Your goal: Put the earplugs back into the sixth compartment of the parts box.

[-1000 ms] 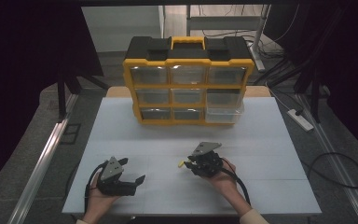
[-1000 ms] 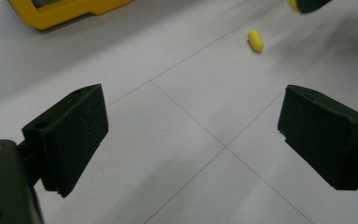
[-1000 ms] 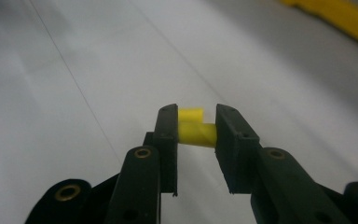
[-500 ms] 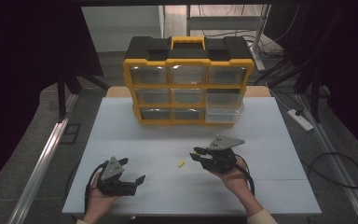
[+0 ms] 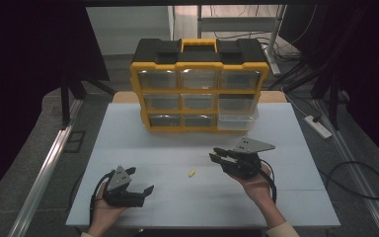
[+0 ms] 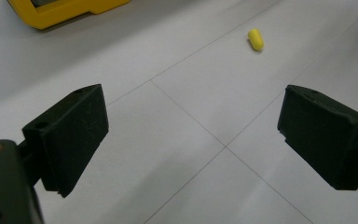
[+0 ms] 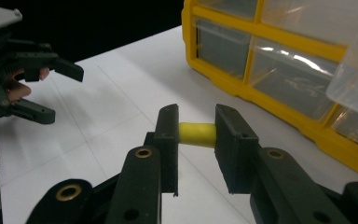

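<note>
Right gripper (image 7: pixel 193 133): raised off table (image 5: pixel 128 133), jaws clamped on yellow plug (image 7: pixel 196 134). Left gripper (image 6: pixel 191 135): resting low, jaws wide apart, aimed at second yellow plug (image 6: pixel 256 39).

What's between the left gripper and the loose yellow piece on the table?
Only bare table lies between the left gripper and the yellow piece, per the left gripper view.

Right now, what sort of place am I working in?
Likely a lab or recording workshop: a white table with a yellow drawer organizer, dark curtains at the sides, and cables with a power strip on the floor.
</note>
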Motion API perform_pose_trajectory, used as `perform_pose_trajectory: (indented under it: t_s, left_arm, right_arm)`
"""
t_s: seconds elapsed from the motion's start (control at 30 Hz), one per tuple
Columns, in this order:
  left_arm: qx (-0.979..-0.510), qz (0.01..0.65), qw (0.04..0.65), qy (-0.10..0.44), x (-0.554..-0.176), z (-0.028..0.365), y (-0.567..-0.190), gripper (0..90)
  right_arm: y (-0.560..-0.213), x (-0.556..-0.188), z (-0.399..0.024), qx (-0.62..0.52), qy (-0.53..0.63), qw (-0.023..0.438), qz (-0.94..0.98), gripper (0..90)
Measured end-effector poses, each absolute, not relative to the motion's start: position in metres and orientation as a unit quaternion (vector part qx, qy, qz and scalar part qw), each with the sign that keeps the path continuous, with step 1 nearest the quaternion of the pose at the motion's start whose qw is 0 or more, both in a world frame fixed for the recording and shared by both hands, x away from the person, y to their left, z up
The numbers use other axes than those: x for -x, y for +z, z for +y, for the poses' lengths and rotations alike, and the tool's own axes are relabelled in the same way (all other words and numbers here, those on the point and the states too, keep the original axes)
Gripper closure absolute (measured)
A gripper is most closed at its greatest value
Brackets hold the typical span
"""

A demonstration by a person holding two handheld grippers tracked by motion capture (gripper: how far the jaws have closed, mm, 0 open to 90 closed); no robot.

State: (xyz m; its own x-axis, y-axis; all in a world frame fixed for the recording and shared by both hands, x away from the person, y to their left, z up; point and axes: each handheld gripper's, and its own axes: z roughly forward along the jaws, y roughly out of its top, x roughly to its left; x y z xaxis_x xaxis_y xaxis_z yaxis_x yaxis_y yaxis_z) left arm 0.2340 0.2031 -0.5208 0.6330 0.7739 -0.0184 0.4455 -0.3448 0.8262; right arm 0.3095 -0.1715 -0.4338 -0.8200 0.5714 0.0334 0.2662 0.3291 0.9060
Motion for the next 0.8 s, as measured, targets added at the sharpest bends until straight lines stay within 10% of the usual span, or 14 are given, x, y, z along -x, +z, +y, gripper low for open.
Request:
perform_pose_trajectory:
  t_s: [0.8]
  left_arm:
    - [-0.792, 0.384, 0.434, 0.192, -0.233, 0.204, -0.519, 8.4]
  right_arm:
    - [-0.394, -0.303, -0.194, -0.265, 0.554, 0.182, 0.768, 70.8]
